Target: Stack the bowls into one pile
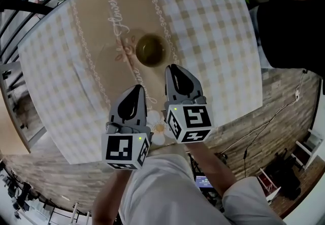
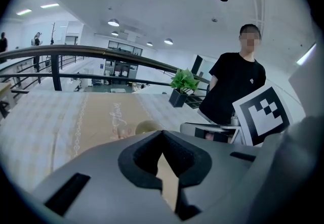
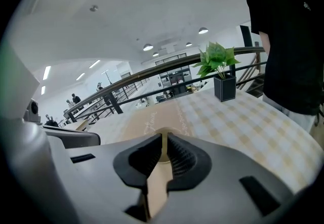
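Straight ahead of the right gripper [image 1: 173, 69], just beyond its fingers, sits the olive-green round bowl [image 1: 150, 50] on the counter [image 1: 218, 41] — left gripper [image 1: 138, 89] further back. Both fingers clenched, empty.

My left gripper [image 1: 138, 88] and right gripper [image 1: 172, 68] are smooth, matt grey plastic, and the black ribbed pads [image 3: 179, 157] look rubbery. The desk [image 1: 223, 66] wears a matt woven cloth. The olive bowl [image 1: 150, 50] has a soft glazed sheen. The floor [image 1: 284, 92] is grainy wood plank.
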The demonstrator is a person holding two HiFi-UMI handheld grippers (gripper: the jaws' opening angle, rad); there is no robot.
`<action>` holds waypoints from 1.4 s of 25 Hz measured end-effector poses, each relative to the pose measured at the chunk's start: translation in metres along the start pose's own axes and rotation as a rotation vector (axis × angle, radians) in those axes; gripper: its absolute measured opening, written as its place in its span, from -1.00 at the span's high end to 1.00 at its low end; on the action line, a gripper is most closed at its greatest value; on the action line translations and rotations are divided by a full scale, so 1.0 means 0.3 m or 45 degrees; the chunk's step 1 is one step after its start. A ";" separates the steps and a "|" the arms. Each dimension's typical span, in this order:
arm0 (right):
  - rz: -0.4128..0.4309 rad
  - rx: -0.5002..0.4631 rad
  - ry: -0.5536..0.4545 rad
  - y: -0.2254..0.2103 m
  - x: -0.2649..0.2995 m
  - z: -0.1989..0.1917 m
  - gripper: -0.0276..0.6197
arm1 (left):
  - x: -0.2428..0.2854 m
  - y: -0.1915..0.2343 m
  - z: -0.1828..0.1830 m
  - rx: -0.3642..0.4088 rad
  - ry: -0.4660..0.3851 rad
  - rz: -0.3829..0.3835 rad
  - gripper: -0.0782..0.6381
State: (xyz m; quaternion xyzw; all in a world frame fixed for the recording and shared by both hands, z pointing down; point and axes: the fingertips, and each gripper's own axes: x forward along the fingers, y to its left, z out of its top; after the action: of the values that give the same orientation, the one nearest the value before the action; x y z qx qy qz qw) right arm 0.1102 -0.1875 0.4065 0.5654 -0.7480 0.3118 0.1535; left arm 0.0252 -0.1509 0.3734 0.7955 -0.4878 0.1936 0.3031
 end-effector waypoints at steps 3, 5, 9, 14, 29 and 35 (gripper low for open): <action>0.003 -0.007 -0.020 0.041 -0.068 0.010 0.79 | -0.058 -0.012 0.007 0.014 -0.012 -0.017 0.73; 0.003 -0.009 -0.033 0.066 -0.111 0.014 0.79 | -0.099 -0.019 0.010 0.022 -0.020 -0.026 0.73; -0.028 -0.018 -0.060 0.111 -0.199 0.019 0.79 | -0.187 -0.027 0.013 0.036 -0.048 -0.053 0.73; -0.033 -0.037 -0.083 0.218 -0.287 0.011 0.79 | -0.308 0.004 0.002 0.044 -0.071 -0.074 0.73; -0.036 -0.123 -0.174 0.471 -0.640 -0.027 0.79 | -0.697 -0.058 -0.048 0.071 -0.177 -0.122 0.73; 0.014 -0.173 -0.206 0.675 -0.700 -0.142 0.79 | -0.873 0.046 -0.167 0.062 -0.217 -0.123 0.73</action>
State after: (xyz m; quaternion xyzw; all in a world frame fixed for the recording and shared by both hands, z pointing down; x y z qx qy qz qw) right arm -0.0198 0.0308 0.2572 0.5728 -0.7805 0.2146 0.1289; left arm -0.1055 0.0505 0.2563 0.8387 -0.4681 0.1223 0.2499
